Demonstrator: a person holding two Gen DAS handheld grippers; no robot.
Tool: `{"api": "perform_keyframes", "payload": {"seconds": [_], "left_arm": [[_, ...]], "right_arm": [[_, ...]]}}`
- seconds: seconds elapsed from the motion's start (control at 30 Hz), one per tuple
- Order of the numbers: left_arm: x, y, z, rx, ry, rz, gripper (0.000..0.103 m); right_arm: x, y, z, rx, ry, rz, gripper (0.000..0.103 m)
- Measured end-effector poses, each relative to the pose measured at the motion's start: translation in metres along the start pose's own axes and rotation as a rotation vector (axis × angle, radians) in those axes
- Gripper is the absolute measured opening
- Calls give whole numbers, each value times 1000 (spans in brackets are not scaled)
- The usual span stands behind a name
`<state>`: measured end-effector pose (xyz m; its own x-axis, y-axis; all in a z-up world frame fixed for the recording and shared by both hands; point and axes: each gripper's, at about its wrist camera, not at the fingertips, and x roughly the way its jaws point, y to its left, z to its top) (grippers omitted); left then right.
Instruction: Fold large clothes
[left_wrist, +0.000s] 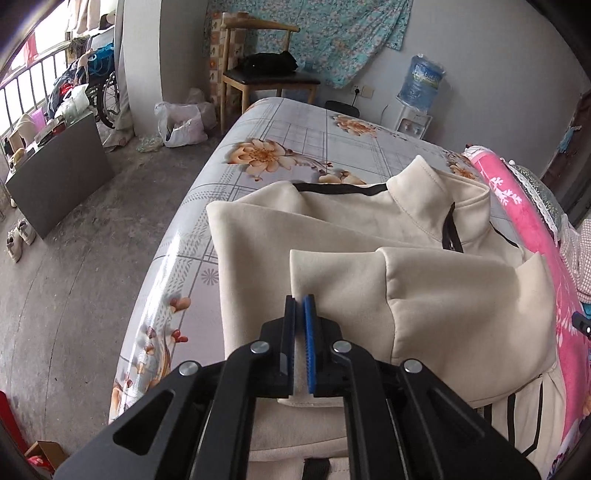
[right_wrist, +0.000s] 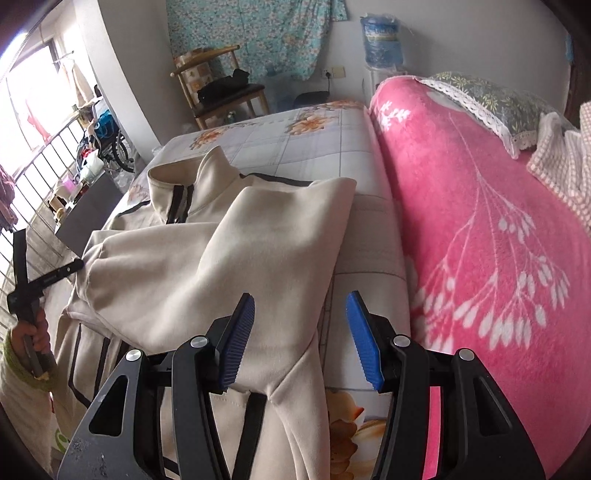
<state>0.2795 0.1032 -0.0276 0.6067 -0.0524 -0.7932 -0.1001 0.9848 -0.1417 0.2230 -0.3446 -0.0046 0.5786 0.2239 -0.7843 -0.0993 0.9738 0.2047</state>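
A cream zip-up jacket (left_wrist: 332, 221) with black trim lies on the bed, collar away from me. It also shows in the right wrist view (right_wrist: 207, 273). Both sleeves are folded across the body. My left gripper (left_wrist: 300, 301) is shut on the cuff end of one sleeve (left_wrist: 314, 266) and holds it over the jacket's body. It shows at the left edge of the right wrist view (right_wrist: 79, 265). My right gripper (right_wrist: 301, 299) is open and empty above the jacket's right edge, with the other folded sleeve (right_wrist: 277, 236) just ahead of its left finger.
The bed has a floral sheet (left_wrist: 280, 147). A pink blanket (right_wrist: 480, 240) lies along the jacket's right side, with a pillow (right_wrist: 480, 96) beyond it. A wooden chair (left_wrist: 266, 74) and a water dispenser (left_wrist: 417, 92) stand past the bed. Concrete floor (left_wrist: 92, 240) lies left.
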Motion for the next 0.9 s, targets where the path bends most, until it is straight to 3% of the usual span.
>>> {"api": "perform_keyframes", "payload": {"seconds": [0.17,0.23,0.27,0.3,0.5,0.67,0.9], "left_arm": [[-2,-3,-10,16,-17,18,4],[0,1,-13,0,-15,12,4],[0,3,-15,-4,-14,9,4],[0,4,-17,-3,-17,6,4],[-32,2,-13,26,-145,-33,4],[3,1,-7,17,0,35,4],[17,8,-11,-9,21,34,8]], "right_arm": [[47,-23,35,119,100,33,50],[67,-31,41,147,127,2,37],[73,-34,43,154,134,18,16],[77,-36,43,162,138,35,6],[52,-44,39,199,20,56,3],[66,-55,36,250,43,58,3],[69,-60,32,268,46,23,7]]}}
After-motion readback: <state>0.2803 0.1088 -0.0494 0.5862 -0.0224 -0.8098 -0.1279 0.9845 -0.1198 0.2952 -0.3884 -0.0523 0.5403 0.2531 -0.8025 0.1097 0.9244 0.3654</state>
